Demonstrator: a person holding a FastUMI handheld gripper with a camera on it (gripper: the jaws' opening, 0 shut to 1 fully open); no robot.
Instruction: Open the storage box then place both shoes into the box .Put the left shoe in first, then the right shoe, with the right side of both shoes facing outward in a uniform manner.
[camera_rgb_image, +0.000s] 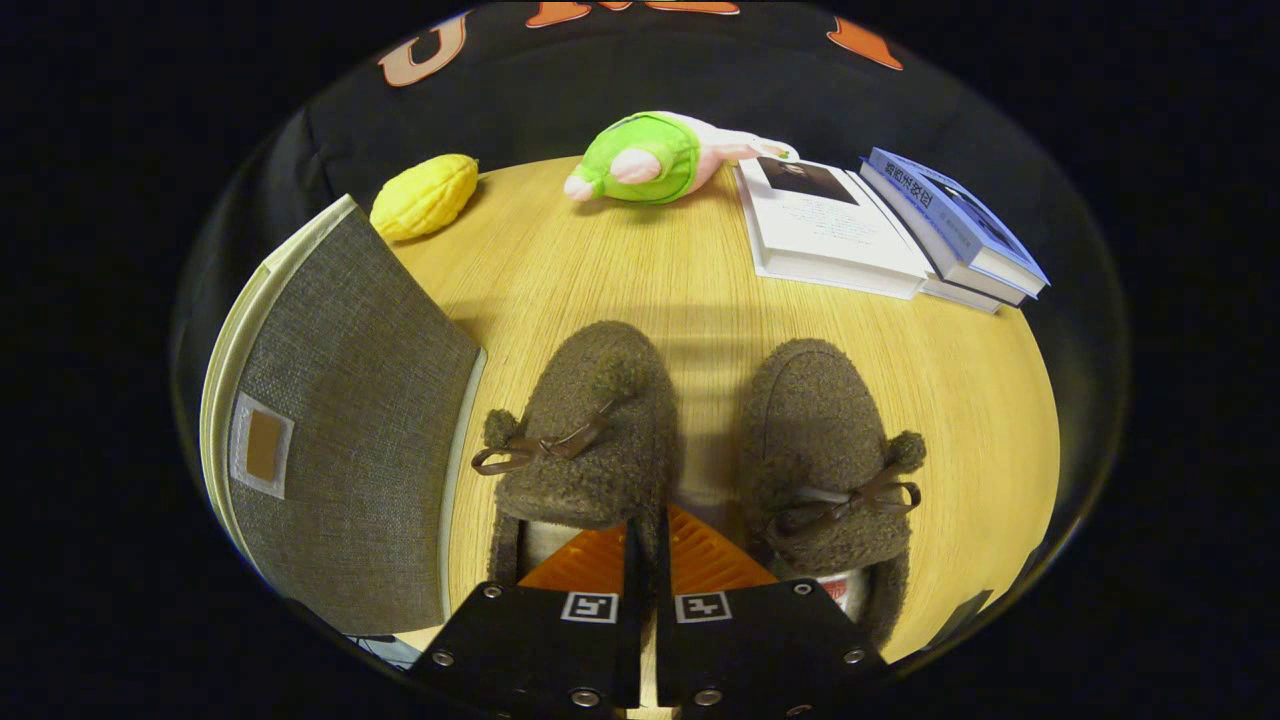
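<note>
Two fuzzy brown slippers with bows and pom-poms stand side by side on the wooden table, toes pointing away from me. My gripper (648, 525) is closed narrowly over the heel-end collar of the left shoe (590, 430): one finger sits inside its opening, the other in the gap between the shoes, and the fuzzy side wall is pinched between them. The right shoe (825, 450) lies just right of the fingers, untouched. To the left of the shoes stands the grey fabric storage box (350, 420), its panel with a tan label facing me and its inside hidden.
Beyond the shoes lie a yellow plush fruit (425, 195), a green and pink plush toy (650, 158) and a stack of books (880, 230) at the far right. Bare wooden tabletop (620, 270) stretches between the shoes and these items.
</note>
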